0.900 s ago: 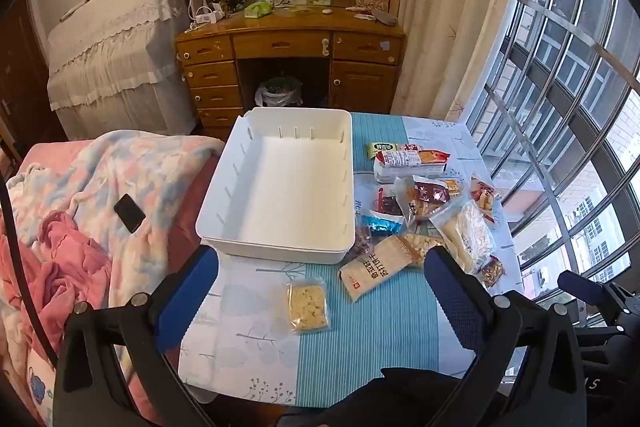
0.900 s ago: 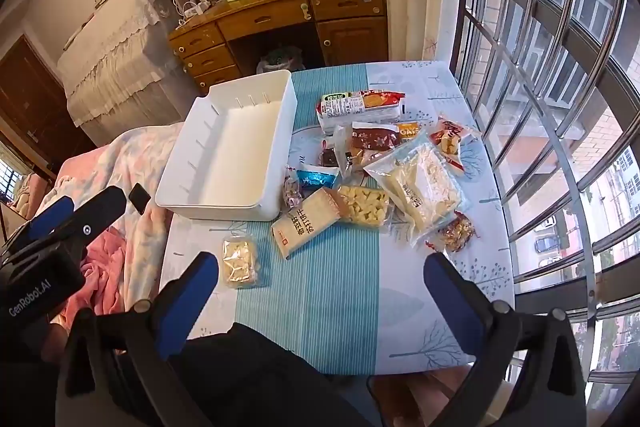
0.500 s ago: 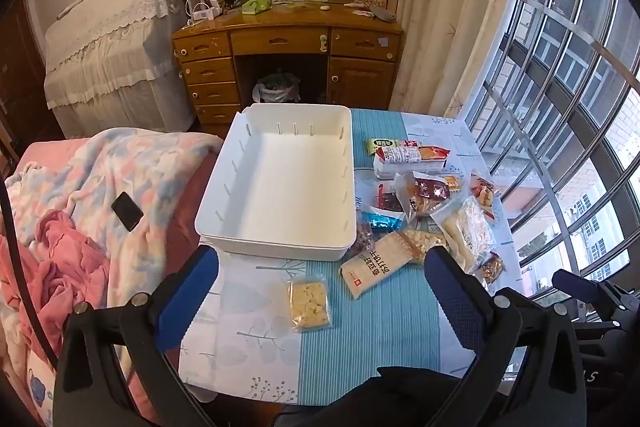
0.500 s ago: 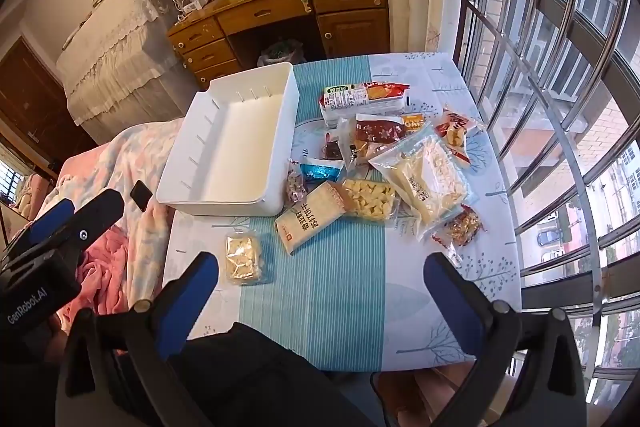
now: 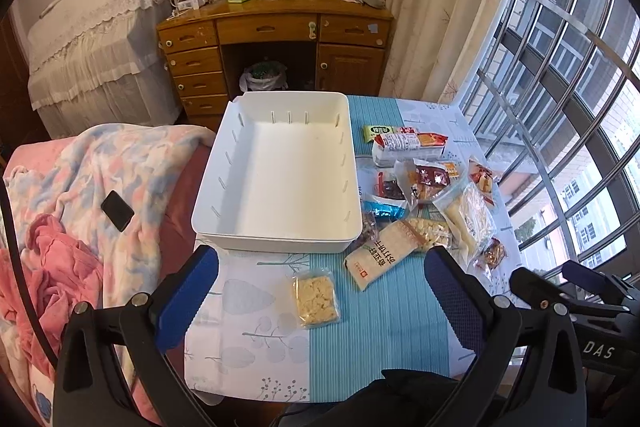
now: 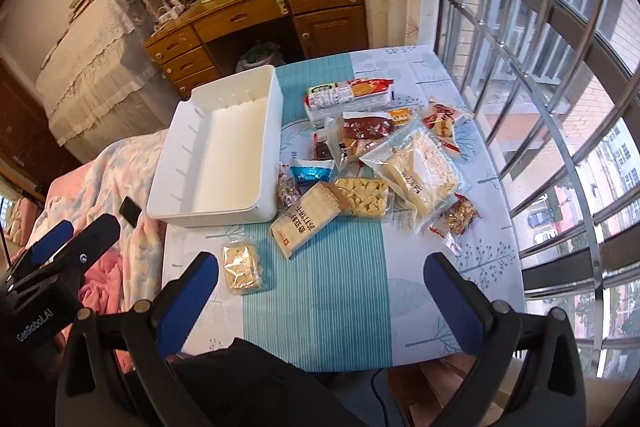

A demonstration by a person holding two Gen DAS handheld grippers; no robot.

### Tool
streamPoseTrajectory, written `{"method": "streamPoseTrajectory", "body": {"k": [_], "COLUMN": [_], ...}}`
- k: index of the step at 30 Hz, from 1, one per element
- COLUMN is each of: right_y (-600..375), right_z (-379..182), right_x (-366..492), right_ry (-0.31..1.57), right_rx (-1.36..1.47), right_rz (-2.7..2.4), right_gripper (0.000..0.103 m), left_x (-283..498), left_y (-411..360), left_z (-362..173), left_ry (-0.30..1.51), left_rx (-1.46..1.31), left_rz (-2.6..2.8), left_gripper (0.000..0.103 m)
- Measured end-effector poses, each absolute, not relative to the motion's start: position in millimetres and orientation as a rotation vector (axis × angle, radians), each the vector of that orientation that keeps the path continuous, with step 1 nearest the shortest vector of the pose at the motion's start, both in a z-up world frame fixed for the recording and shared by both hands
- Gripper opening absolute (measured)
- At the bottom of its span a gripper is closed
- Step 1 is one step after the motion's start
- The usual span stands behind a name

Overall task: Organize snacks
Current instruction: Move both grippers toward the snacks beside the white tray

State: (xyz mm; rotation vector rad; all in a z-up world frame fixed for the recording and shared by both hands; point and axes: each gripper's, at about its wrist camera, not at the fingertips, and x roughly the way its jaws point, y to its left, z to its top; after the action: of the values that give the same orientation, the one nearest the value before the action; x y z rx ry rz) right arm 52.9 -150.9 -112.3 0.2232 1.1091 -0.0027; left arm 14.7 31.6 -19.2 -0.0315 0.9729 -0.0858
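An empty white bin (image 5: 276,183) (image 6: 218,151) stands at the table's far left. Right of it lies a heap of several snack packets: a long red-and-green pack (image 5: 406,141) (image 6: 350,95), a big clear bag of pale pieces (image 6: 416,173) (image 5: 470,219), a beige cracker pack (image 5: 380,253) (image 6: 306,223). One small clear packet of crackers (image 5: 316,295) (image 6: 242,269) lies apart, nearer me. My left gripper (image 5: 320,291) hangs open above that packet. My right gripper (image 6: 320,291) is open above the striped cloth, holding nothing.
The table (image 5: 380,347) carries a teal-striped and white leaf-print cloth. A bed with a pink and blue blanket (image 5: 80,187) and a black phone (image 5: 117,210) lies on the left. A wooden desk (image 5: 276,39) stands behind, barred windows (image 5: 560,107) on the right.
Both grippers have drifted slightly forward over the table, so bin and snacks sit a bit larger in view. Both stay wide open and nothing on the table has moved.
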Motion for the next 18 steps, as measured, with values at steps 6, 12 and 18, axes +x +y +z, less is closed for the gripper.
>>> {"method": "streamPoseTrajectory", "body": {"k": [6,12,18], "right_y": [-147,-142,-152], "right_z": [-104,-100,-106], "right_x": [44,36,37], "right_ry": [1.05,1.004,1.02], "right_rx": [0.235,0.263,0.301], "right_rz": [-0.075,-0.115,-0.152], "right_gripper": [0.103,0.103,0.103], "left_x": [23,27,36], "left_y": [37,30,18], "left_z": [-24,-31,-37], "left_ry": [0.981,0.983,1.0], "left_rx": [-0.001,0.018,0.034], "left_rz": [-0.124,-0.222,-0.246], "left_gripper": [0.102,0.102,0.102]}}
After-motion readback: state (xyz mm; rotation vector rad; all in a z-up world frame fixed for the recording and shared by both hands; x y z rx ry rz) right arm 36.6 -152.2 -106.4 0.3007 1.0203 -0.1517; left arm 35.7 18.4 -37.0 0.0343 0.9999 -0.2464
